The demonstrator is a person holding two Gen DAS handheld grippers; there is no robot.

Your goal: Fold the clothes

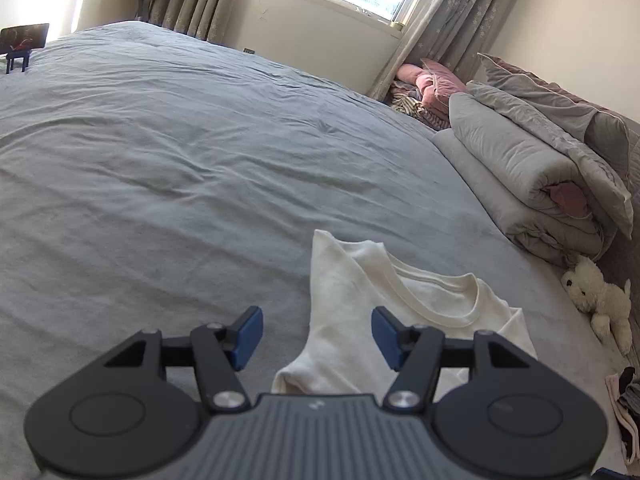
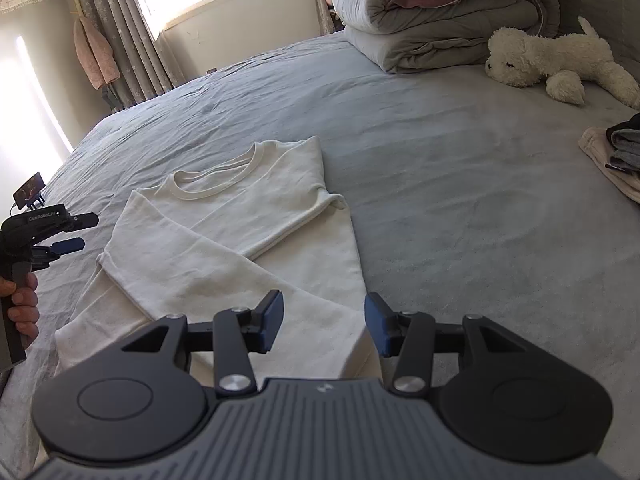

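A white long-sleeved shirt (image 2: 240, 216) lies flat on the grey bed sheet (image 2: 460, 200), neck toward the window, with both sleeves folded across its front. My right gripper (image 2: 324, 326) hovers open over the shirt's near right part, with nothing pinched between its blue pads. My left gripper (image 1: 317, 334) is open too and hangs over the shirt (image 1: 360, 304) at its left edge; the cloth shows through the gap and the pads do not press on it. In the right wrist view the left gripper (image 2: 80, 232) sits just left of the shirt, held by a hand (image 2: 24, 300).
Folded grey quilts (image 2: 440, 12) and a white plush toy (image 2: 552, 60) lie at the head of the bed. A small pile of folded clothes (image 2: 616, 156) sits at the right edge. A phone on a stand (image 1: 24, 40) stands at the bed's far corner.
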